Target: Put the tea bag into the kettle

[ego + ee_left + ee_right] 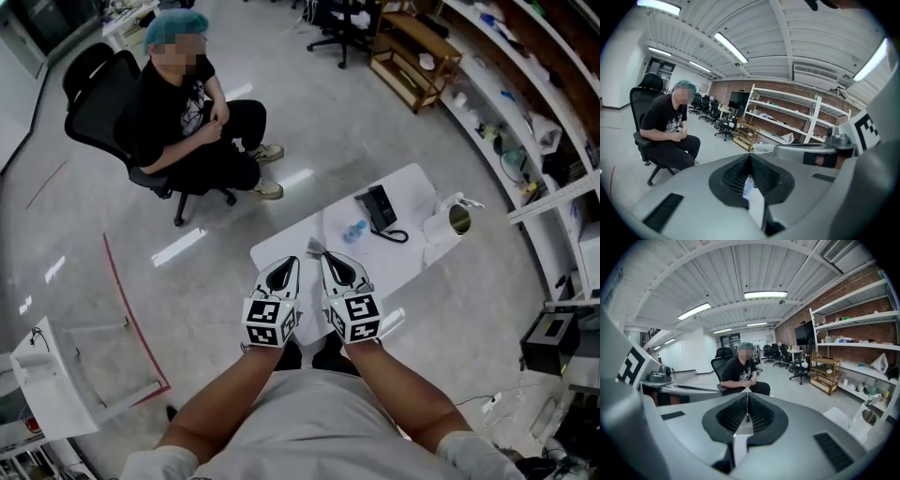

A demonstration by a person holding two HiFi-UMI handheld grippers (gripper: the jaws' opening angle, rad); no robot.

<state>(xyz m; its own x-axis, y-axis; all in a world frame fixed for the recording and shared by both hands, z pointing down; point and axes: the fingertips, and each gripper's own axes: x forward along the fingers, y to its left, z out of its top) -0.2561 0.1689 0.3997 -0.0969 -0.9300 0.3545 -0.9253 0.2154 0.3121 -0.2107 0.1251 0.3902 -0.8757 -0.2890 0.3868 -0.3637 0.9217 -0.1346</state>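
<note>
your left gripper (292,262) and right gripper (329,257) have smooth matt grey plastic shells with ribbed black pads (733,176), the tea bag wrapper (314,248) looks papery, the kettle (458,219) shiny metal, the table (412,192) matt white, the floor (103,272) glossy.

**mk:** anything else around in there?

**jo:** yeah, a person (183,122) sitting on a black office chair (94,108), hands together at the chest. White table (328,217) with a black desk phone (380,208) on it (corded, looks like). Low wooden shelf (412,56) further back, red line (131,314) on the floor, long white racks (787,115) along a brick wall (783,90).
</note>
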